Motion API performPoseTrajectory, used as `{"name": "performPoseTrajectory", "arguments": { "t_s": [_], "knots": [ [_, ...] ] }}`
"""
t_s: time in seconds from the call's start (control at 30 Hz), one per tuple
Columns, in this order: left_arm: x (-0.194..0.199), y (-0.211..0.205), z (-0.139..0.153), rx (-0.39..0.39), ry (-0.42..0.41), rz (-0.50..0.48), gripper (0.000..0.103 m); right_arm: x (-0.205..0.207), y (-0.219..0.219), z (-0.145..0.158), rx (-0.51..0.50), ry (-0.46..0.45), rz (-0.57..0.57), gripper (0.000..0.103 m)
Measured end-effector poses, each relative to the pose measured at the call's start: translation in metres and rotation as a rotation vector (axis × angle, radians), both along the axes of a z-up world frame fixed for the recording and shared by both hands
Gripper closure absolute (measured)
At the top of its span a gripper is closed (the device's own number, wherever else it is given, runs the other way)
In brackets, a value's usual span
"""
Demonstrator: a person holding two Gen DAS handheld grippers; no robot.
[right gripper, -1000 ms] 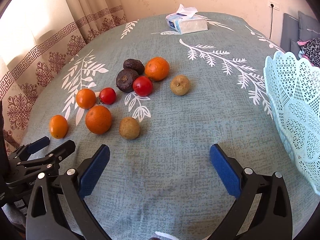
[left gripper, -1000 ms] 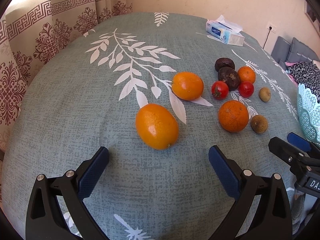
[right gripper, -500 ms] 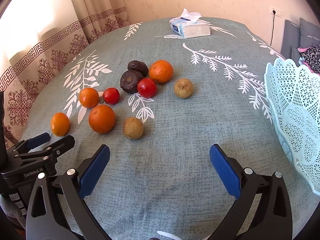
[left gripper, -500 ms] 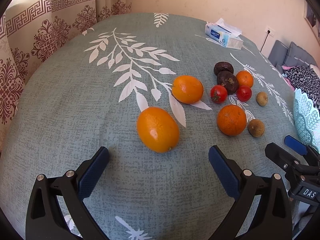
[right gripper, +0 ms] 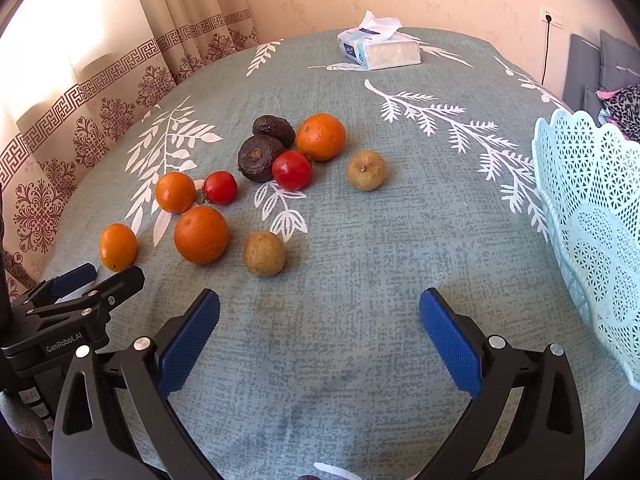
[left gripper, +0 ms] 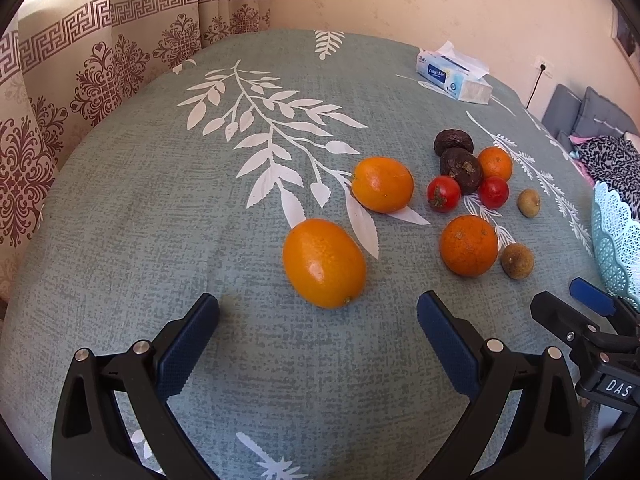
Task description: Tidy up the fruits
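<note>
Several fruits lie loose on a grey-green tablecloth point(left gripper: 160, 208). An oval orange fruit point(left gripper: 324, 263) lies just ahead of my open, empty left gripper point(left gripper: 318, 314); it also shows in the right wrist view point(right gripper: 118, 247). Beyond it are oranges point(left gripper: 383, 189) point(left gripper: 469, 245), two red tomatoes point(left gripper: 444, 193), two dark avocados point(left gripper: 461, 170) and small brown fruits point(left gripper: 517, 261). My right gripper point(right gripper: 319, 310) is open and empty, a little short of a brown fruit point(right gripper: 264, 253). A pale blue lattice basket point(right gripper: 592, 216) stands at the right.
A tissue box point(right gripper: 378, 48) sits at the table's far side. Patterned curtains point(left gripper: 80, 72) hang along the left edge. A cushioned seat with dark clothing point(left gripper: 608, 152) is beyond the table at right. The right gripper's body shows at the left view's lower right point(left gripper: 592, 332).
Both views have shifted slightly: the fruits sit a little lower and nearer in each frame. Both grippers stay open and no fruit has moved on the cloth.
</note>
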State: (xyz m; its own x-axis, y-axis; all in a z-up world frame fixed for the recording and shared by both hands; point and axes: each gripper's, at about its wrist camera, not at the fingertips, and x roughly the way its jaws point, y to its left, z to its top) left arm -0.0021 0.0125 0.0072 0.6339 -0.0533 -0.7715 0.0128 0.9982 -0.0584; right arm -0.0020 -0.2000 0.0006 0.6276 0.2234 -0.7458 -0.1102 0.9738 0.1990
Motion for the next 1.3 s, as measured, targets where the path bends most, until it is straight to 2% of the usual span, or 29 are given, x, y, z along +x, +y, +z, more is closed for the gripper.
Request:
{"name": "performPoseTrajectory", "arguments": {
  "t_s": [0.2, 0.5, 0.63, 0.8, 0.87, 0.93, 0.97, 1.03, 1.13, 1.23, 1.3],
  "knots": [
    [-0.001, -0.001, 0.001, 0.012, -0.007, 0.001, 0.005, 0.001, -0.001, -0.001, 0.014, 0.006, 0.002, 0.002],
    [0.003, 0.005, 0.005, -0.023, -0.009, 0.0, 0.005, -0.003, 0.001, 0.003, 0.012, -0.019, 0.018, 0.002],
    [0.007, 0.01, 0.008, -0.014, -0.015, 0.013, 0.005, -0.003, 0.001, 0.003, 0.009, -0.02, 0.019, 0.002],
    [0.016, 0.013, 0.012, -0.016, -0.021, 0.015, 0.017, -0.006, 0.003, 0.006, 0.0, -0.037, 0.028, 0.002],
    [0.02, 0.014, 0.008, -0.03, 0.0, 0.006, 0.03, -0.007, 0.005, 0.009, -0.002, -0.046, 0.037, 0.003],
    [0.02, 0.012, 0.004, -0.013, 0.004, 0.004, 0.036, -0.009, 0.006, 0.011, 0.0, -0.053, 0.05, 0.01],
    [0.019, 0.01, 0.005, -0.011, -0.006, -0.004, 0.044, -0.009, 0.007, 0.012, 0.005, -0.053, 0.06, 0.012],
    [0.016, 0.007, 0.006, -0.01, -0.02, -0.028, 0.053, -0.007, 0.009, 0.014, 0.015, -0.05, 0.076, 0.02],
    [0.01, 0.0, 0.006, 0.015, -0.053, -0.042, 0.063, -0.002, 0.015, 0.015, 0.037, -0.044, 0.108, 0.032],
    [0.004, -0.007, 0.009, 0.064, -0.097, -0.039, 0.063, 0.007, 0.025, 0.014, 0.025, -0.037, 0.134, 0.043],
    [0.003, -0.006, 0.01, 0.057, -0.111, -0.033, 0.063, 0.015, 0.032, 0.011, 0.018, -0.024, 0.148, 0.058]
  ]
}}
